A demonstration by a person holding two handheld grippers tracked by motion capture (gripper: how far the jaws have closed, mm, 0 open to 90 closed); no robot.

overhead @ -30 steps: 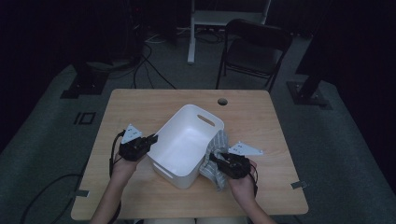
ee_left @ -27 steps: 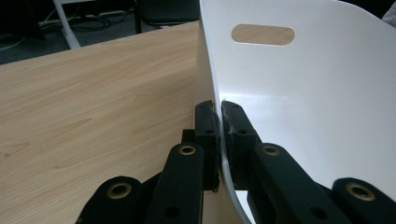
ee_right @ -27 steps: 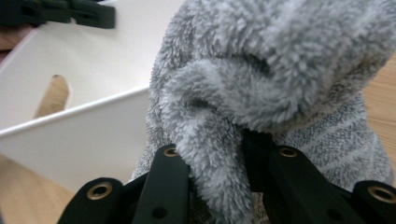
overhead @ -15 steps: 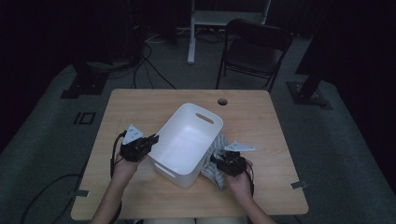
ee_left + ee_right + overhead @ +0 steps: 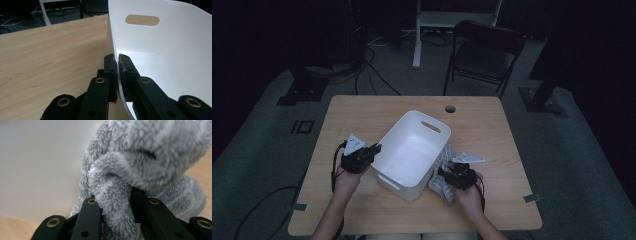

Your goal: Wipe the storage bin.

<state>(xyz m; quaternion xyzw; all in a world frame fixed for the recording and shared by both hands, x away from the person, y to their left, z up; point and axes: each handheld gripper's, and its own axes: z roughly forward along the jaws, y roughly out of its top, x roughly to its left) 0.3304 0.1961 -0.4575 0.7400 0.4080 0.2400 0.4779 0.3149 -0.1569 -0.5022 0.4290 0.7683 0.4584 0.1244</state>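
That fuzzy grey sock [image 5: 140, 165] is light and floppy, so your right hand-held gripper [image 5: 117, 195] pinching a fold works, while the left hand-held gripper [image 5: 117, 65] is clamped on the stiff white bin [image 5: 412, 150] wall.

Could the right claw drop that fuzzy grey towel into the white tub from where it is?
Probably yes. The right claw grips the fuzzy grey towel right beside the white plastic tub, whose open top looks empty. It only needs lifting over the near wall.

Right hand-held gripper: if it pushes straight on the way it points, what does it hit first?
The right hand-held gripper is shut on the fluffy grey striped cloth. Straight ahead lies more of that cloth, then probably the side wall of the white plastic tub right behind it; depth is hard to judge.
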